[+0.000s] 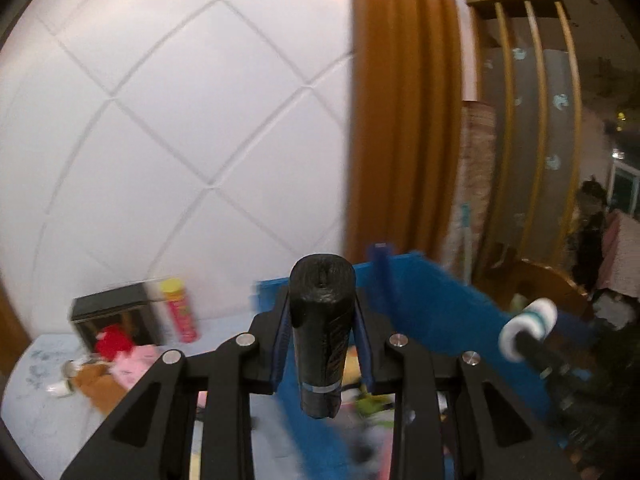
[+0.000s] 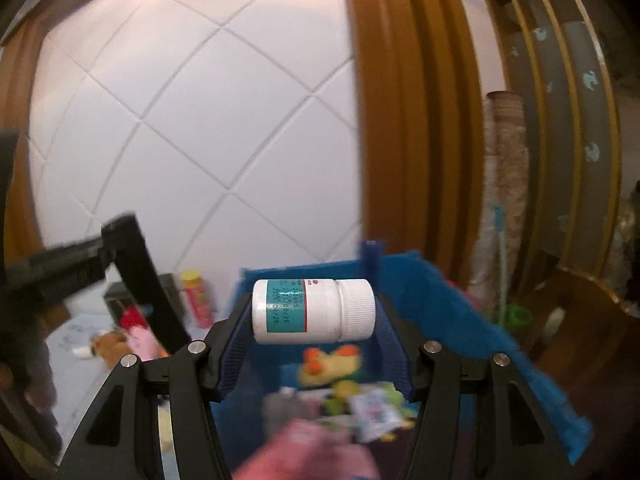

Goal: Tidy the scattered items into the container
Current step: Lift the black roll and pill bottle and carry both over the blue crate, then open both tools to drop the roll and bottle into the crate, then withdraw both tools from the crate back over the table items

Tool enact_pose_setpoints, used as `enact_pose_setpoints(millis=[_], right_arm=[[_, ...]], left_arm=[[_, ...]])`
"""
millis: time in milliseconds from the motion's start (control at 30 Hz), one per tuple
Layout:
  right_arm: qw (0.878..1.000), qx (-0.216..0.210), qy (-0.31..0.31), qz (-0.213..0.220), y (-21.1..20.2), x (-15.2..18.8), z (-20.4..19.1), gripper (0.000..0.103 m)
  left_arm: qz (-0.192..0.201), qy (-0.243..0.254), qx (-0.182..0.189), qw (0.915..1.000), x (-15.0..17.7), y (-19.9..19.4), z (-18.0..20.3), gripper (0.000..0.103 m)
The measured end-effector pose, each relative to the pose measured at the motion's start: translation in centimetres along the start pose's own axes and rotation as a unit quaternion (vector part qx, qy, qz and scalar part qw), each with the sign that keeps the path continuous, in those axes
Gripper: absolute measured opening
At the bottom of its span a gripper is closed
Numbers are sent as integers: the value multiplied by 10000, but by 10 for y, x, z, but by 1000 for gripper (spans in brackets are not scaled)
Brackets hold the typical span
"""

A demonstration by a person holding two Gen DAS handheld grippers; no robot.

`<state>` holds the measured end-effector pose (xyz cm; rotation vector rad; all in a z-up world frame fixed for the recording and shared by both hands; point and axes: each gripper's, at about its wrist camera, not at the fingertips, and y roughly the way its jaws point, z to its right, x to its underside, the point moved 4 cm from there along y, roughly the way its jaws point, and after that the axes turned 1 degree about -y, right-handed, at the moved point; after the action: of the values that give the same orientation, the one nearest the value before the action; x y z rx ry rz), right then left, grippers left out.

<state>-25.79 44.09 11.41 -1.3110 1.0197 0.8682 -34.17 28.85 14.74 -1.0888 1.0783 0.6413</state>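
Observation:
My left gripper (image 1: 322,312) is shut on a black tube (image 1: 322,336) that stands upright between its fingers, above the blue container (image 1: 432,312). My right gripper (image 2: 314,312) is shut on a white pill bottle (image 2: 314,311) with a teal label, held sideways over the same blue container (image 2: 440,300). The bottle also shows at the right of the left wrist view (image 1: 528,330). The container holds several items, among them a yellow plush toy (image 2: 330,364) and a small packet (image 2: 376,412).
On the pale table (image 1: 44,420) to the left stand a black box (image 1: 114,312) and a red and yellow tube (image 1: 180,310), with a red toy (image 1: 114,342) and pink items beside them. A white tiled wall and a brown door frame (image 1: 400,120) rise behind.

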Motion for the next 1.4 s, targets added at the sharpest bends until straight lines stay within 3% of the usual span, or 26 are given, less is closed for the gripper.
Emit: enact_pose_setpoints(millis=[133,267,467,633,667,700,733,800,967,1300,1400], right_arm=[[9998,84,-9,-203,6,5,53,59],[9989,99,35,-465,11,19,92,59],[9969,95,-75,-774,15,44,120,59],[9947,-15,-186,-1010,22,60,127,59],[9944,-31,-211,-1038,22,62,126,59],[9941,-56,-223,-1055,21,64,126,59],[9939,-74,-247,-1070,21,64,126,60],[9938,-85,-282,-1076,22,65,126,70],[9937,-117,-277,-1077,21,71,128,94],[9936,-135,-303,-1083,18,77,128,96],[9935,-124,-296,-1091,18,79,128,102]], left_arm=[[-238,105,110,9996,6,21,59,28],[-670,201,157,9974,34,38,100,28],[-1126,217,75,9934,73,46,126,28],[-1163,231,-101,9929,88,37,132,29],[-1151,242,-165,9929,90,35,133,31],[-1139,254,-230,9929,91,33,134,43],[-1130,250,-296,9928,92,32,134,71],[-1048,257,-424,9932,94,28,134,90],[-1055,268,-541,9926,97,25,132,92],[-1104,203,-578,9920,103,22,126,93],[-1107,200,-587,9919,104,21,126,93]])
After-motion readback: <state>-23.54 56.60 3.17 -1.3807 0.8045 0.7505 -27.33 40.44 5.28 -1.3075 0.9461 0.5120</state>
